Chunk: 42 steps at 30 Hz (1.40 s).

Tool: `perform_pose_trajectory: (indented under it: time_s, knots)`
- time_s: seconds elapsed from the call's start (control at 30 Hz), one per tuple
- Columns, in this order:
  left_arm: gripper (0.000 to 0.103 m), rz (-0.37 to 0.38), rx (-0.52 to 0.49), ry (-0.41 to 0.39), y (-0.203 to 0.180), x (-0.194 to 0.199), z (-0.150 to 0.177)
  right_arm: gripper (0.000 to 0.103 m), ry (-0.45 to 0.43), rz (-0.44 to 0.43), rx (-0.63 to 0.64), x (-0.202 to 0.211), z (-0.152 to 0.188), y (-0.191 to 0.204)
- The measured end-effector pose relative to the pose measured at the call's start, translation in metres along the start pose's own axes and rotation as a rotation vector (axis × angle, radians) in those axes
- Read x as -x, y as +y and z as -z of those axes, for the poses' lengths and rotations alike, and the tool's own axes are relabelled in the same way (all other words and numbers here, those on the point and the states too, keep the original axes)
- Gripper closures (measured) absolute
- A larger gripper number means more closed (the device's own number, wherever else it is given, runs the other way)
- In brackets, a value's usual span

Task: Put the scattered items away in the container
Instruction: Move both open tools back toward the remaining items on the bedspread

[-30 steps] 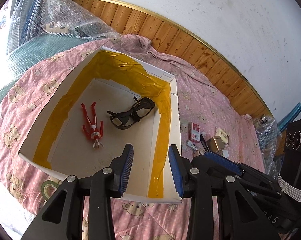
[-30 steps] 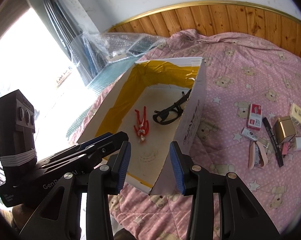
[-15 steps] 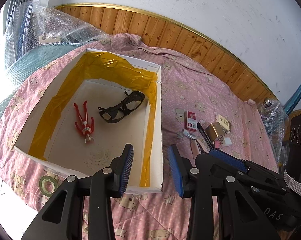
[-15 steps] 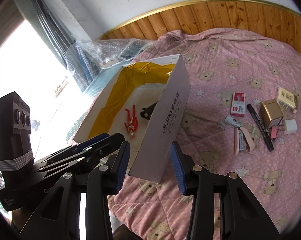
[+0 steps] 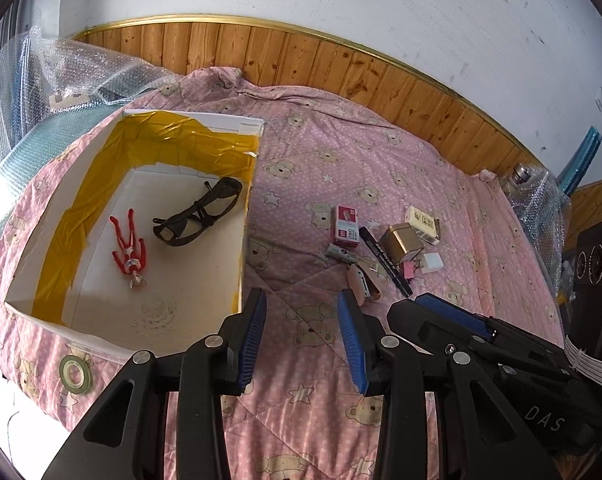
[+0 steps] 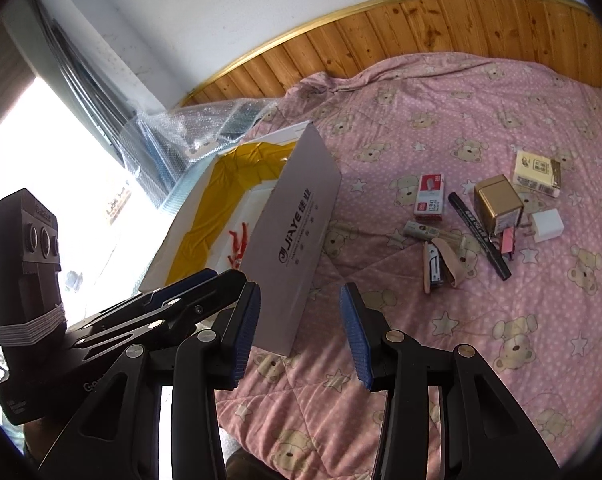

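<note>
Both grippers are hanging over the pink quilt (image 5: 381,168), jaws spread, nothing in either: left gripper (image 5: 303,336) is sitting just right of the box (image 5: 245,216), right gripper (image 6: 299,336) is facing the box's outer wall with the clutter off to its right. Box is sitting at the left of the bed, already holding the red figure (image 5: 128,249) and the black glasses (image 5: 199,212). Remaining items are lying in a tight cluster well apart from the box: staple box (image 6: 430,197), marker (image 6: 479,236), gold tin (image 6: 498,209), yellow pack (image 6: 536,168), white charger (image 6: 546,225), pink clip (image 6: 507,243), a small tube (image 6: 423,230) and a stapler (image 6: 435,266) nearest the grippers. A tape roll (image 5: 75,372) is lying on the quilt beside the box's near wall. Judging handling: all looking light and rigid, no fragile parts apparent; soft quilt is going to give under downward push, so fingers can be dipping in beside an item. Stapler is probably the easiest next pick, gripped across its narrow body at mid-length. Marker is round and likely to roll, so pinching across the barrel centre. Tin is looking smooth and maybe slippery, better squeezed on flat opposite faces. Items are touching or overlapping, so a neighbour is liable to get dragged along.
</note>
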<state>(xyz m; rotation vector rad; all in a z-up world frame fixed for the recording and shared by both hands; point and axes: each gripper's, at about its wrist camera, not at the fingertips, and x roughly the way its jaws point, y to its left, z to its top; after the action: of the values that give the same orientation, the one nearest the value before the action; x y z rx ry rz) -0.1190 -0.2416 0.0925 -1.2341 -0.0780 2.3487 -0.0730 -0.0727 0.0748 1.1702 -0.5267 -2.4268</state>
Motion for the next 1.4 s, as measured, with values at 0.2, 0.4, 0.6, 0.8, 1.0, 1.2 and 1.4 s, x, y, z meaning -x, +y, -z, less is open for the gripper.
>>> perform_pose_trajectory:
  time_s: [0.2,0.4,0.6,0.8,1.0,1.2,1.4]
  knots:
    - [0.064,0.008,-0.036,0.036,-0.025,-0.015,0.003,0.058,-0.005,0.01,-0.052,0.007,0.006,-0.029]
    - [0.064,0.017,-0.068,0.067,-0.048,-0.031,0.001,0.058,-0.013,0.018,-0.099,0.014,0.008,-0.057]
    - [0.063,0.032,-0.081,0.108,-0.067,-0.051,0.001,0.058,-0.006,0.03,-0.143,0.015,0.011,-0.084]
    - [0.062,0.028,-0.082,0.158,-0.076,-0.077,0.003,0.058,0.002,0.045,-0.186,0.014,0.013,-0.109]
    - [0.057,0.027,-0.06,0.228,-0.078,-0.112,0.008,0.058,0.021,0.076,-0.239,0.009,0.014,-0.139]
    - [0.057,0.027,-0.044,0.28,-0.08,-0.15,0.005,0.058,0.045,0.111,-0.268,-0.002,0.011,-0.165]
    - [0.057,0.001,-0.038,0.307,-0.07,-0.182,-0.001,0.058,0.079,0.118,-0.277,-0.022,0.002,-0.179]
